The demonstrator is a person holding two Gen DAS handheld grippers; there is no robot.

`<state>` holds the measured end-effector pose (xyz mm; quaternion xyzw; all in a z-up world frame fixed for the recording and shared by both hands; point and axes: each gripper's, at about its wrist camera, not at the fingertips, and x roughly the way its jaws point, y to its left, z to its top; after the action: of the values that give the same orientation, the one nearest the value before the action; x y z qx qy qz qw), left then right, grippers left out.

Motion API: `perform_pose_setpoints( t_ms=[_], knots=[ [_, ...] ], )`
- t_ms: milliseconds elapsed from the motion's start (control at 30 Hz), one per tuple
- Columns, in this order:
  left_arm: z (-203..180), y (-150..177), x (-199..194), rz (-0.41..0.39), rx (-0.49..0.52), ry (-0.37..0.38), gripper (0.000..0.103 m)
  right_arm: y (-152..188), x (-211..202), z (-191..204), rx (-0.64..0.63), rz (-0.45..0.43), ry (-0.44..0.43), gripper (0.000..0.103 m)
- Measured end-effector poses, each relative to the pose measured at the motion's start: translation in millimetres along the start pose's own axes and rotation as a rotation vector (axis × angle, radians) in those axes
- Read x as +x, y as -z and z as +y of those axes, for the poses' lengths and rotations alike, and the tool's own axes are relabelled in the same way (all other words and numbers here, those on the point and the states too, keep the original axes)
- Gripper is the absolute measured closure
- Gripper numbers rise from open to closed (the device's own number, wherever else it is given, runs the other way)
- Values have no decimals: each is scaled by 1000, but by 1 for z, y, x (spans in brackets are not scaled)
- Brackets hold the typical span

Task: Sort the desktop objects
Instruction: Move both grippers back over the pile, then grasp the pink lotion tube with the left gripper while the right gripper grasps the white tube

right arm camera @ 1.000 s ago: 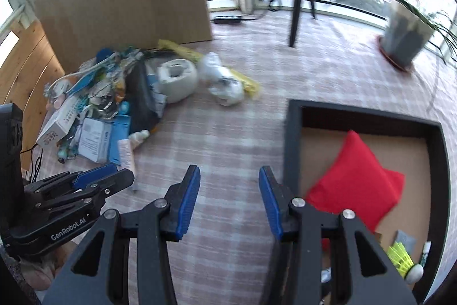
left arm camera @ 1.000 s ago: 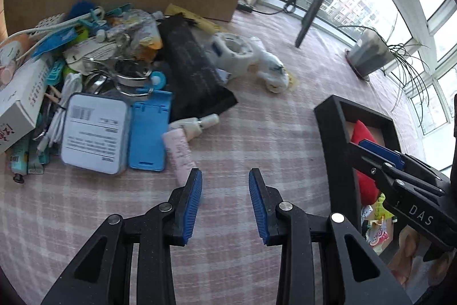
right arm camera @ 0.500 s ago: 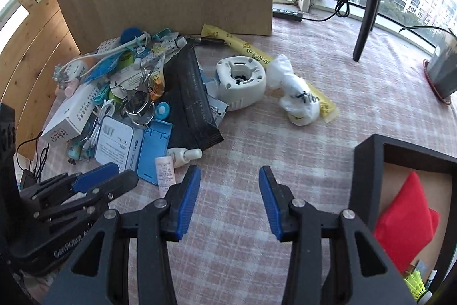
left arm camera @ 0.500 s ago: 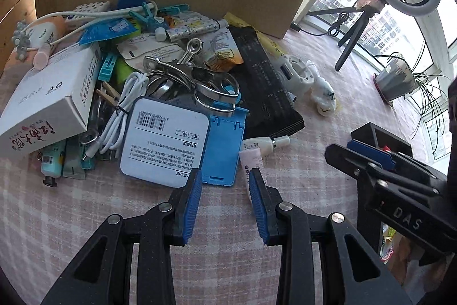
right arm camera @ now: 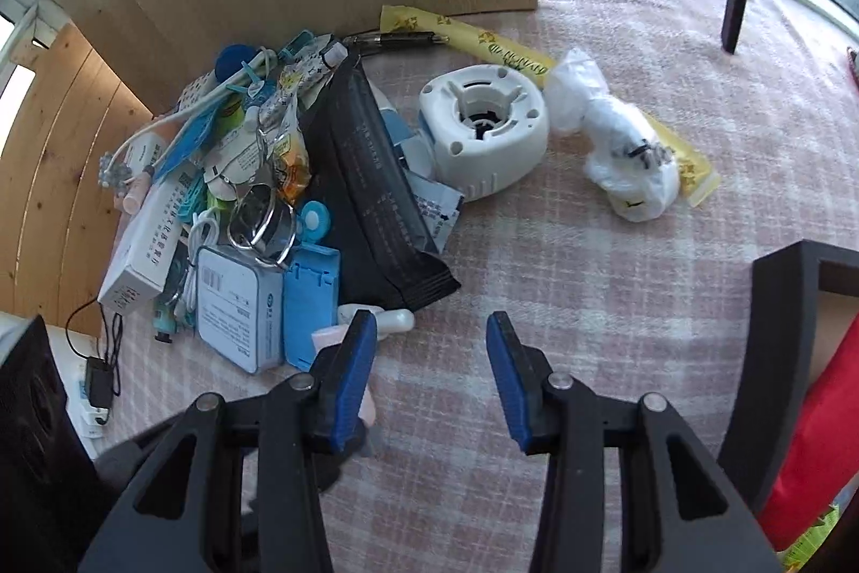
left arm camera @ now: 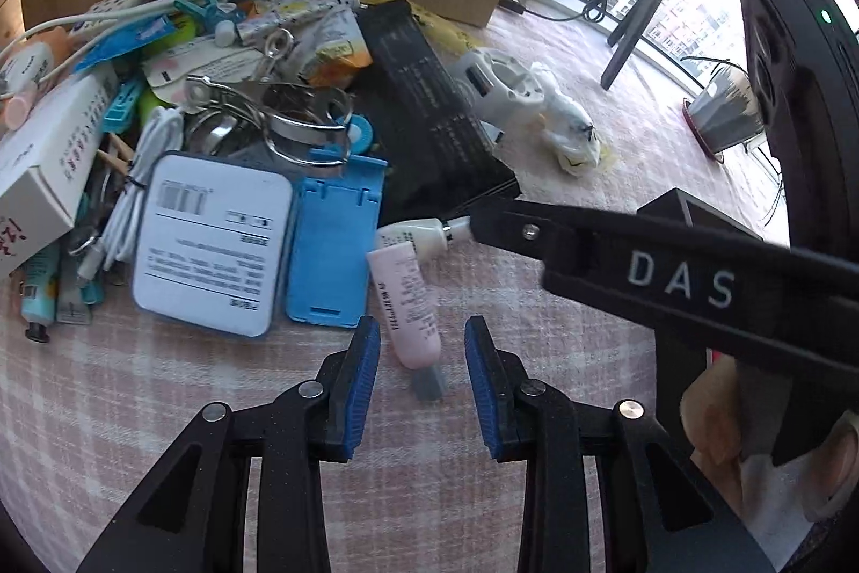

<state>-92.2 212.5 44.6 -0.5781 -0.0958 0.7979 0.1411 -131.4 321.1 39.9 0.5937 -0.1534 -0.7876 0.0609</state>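
Observation:
A heap of small desk objects lies on the pink checked cloth. A pink tube [left arm camera: 408,304] with a grey cap lies at its near edge, beside a small white bottle [left arm camera: 416,236] and a blue plastic stand [left arm camera: 335,245]. My left gripper [left arm camera: 422,379] is open, its fingers on either side of the tube's capped end. My right gripper [right arm camera: 429,369] is open and empty above the cloth; its left finger [left arm camera: 515,218] reaches to the white bottle [right arm camera: 394,320]. The pink tube [right arm camera: 327,336] is mostly hidden behind that finger.
The heap holds a white tin [left arm camera: 209,245], a black packet [right arm camera: 376,197], metal rings [left arm camera: 300,127], a white box [left arm camera: 43,175] and cables. A white round device [right arm camera: 483,143] and a crumpled bag [right arm camera: 628,170] lie beyond. A black tray [right arm camera: 784,358] holding a red pouch [right arm camera: 821,417] stands at the right. A board stands behind.
Both grippers have moved forward and down toward the heap. The left one now straddles the pink tube; the right one has swung left, away from the tray, to the white bottle.

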Motion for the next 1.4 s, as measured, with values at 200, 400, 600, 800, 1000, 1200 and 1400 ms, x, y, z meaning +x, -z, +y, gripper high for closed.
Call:
perform_pose_setpoints(
  t_ms=[200,400,600,800,1000,1200,1400],
  knots=[
    [-1,-1,6,7,-9,15,73,-5,16,6,27,31,-23,62],
    [10,-2,16,25,-76,44,77,-9,31,5,64,53,-57,67],
    [13,-1,23,20,-103,40,78,-10,38,12,60,58,-68,74],
    [18,2,21,6,-105,51,78,-7,41,16,45,59,-63,74],
    [33,9,14,14,-98,51,84,-3,43,23,-8,69,-49,74],
    [48,21,4,19,-122,54,84,1,46,37,-86,89,-27,72],
    [65,34,-7,13,-150,56,84,6,49,48,-146,85,-26,72]
  ],
)
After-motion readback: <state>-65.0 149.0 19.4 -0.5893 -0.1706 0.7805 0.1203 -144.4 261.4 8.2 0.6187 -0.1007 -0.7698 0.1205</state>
